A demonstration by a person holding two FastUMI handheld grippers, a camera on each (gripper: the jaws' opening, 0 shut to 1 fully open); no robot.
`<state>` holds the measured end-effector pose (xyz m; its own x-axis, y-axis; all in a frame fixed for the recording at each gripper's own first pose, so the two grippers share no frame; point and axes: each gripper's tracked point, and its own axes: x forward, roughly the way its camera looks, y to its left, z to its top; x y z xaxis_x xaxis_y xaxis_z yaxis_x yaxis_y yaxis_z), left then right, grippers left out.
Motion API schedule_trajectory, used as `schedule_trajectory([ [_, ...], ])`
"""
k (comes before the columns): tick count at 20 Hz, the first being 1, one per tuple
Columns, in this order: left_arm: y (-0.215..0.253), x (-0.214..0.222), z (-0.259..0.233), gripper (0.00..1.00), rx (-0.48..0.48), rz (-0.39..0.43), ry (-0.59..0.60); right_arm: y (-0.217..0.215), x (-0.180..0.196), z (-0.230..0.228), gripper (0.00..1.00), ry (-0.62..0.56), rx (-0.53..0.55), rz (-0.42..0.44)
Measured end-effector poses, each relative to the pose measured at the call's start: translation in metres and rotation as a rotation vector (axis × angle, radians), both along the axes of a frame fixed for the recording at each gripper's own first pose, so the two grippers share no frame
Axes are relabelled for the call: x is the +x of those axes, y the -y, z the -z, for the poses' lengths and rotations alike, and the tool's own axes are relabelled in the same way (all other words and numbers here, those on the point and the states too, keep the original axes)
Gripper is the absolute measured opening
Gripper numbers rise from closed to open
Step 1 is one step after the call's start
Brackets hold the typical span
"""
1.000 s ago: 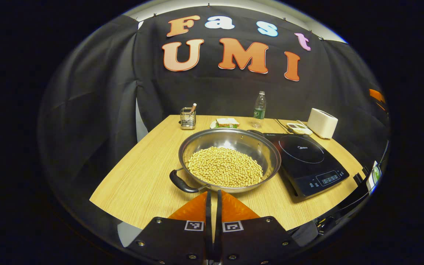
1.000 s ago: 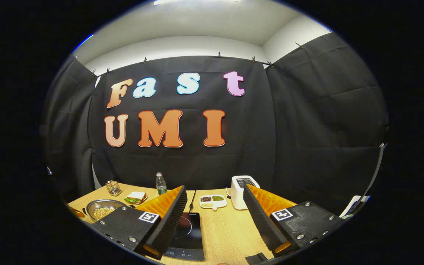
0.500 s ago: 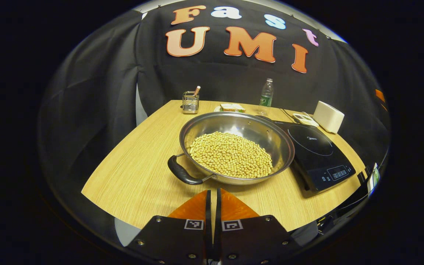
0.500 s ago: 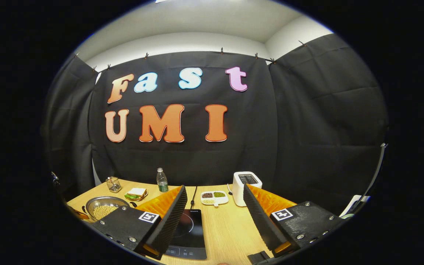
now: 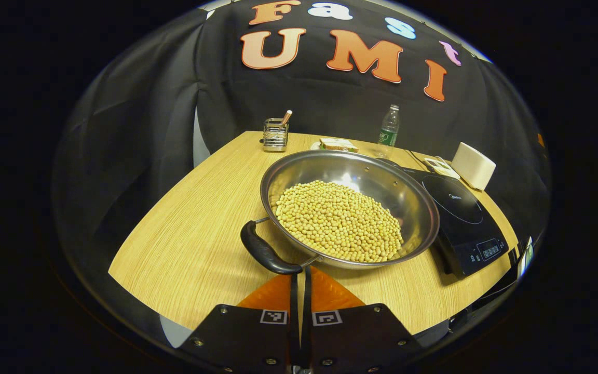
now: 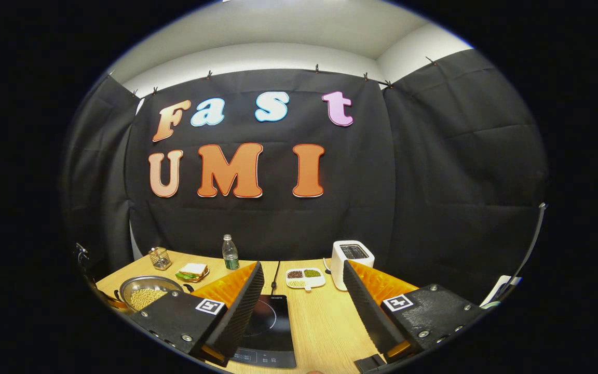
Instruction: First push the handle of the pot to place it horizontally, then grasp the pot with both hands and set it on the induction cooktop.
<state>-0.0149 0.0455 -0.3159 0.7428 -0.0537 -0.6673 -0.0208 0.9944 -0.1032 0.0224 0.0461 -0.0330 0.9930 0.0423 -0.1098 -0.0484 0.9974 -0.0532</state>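
While jaws stay pressed together, pot (image 5: 350, 215) handle (image 5: 267, 254) points toward left gripper (image 5: 301, 283).

From the left gripper view, bare table (image 5: 185, 228) lies open from 9 to 11 o'clock of the pot (image 5: 351, 213), up to the utensil holder (image 5: 275, 134) at the far edge. The pot's black handle (image 5: 267, 254) sits just ahead of the left gripper (image 5: 301, 291), whose jaws are closed together. At 3 o'clock the induction cooktop (image 5: 460, 218) lies just beside the pot's rim. Behind stand a sandwich (image 5: 337, 144), bottle (image 5: 388, 132) and toaster (image 5: 473, 165). In the right gripper view, the right gripper (image 6: 303, 306) has its jaws wide apart, with cooktop and bare table between them.
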Motion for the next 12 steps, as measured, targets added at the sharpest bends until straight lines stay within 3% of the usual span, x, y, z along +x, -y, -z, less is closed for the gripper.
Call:
schedule_trajectory([
  [2, -0.007, 0.004, 0.002, 0.02, 0.008, -0.012, 0.003, -0.002, 0.004, 0.001, 0.95, -0.002, 0.000, 0.001],
  [3, -0.011, 0.007, 0.003, 0.02, 0.015, -0.017, 0.007, -0.003, 0.006, 0.002, 1.00, -0.003, 0.002, 0.002],
  [4, -0.015, 0.010, 0.003, 0.02, 0.026, -0.018, 0.010, -0.004, 0.006, 0.003, 0.95, -0.002, 0.005, 0.004],
  [11, -0.035, 0.026, 0.007, 0.02, 0.058, -0.024, 0.026, -0.017, 0.012, 0.002, 0.95, 0.004, 0.014, 0.000],
  [12, -0.038, 0.029, 0.007, 0.02, 0.065, -0.025, 0.028, -0.020, 0.012, 0.003, 1.00, 0.003, 0.012, -0.002],
])
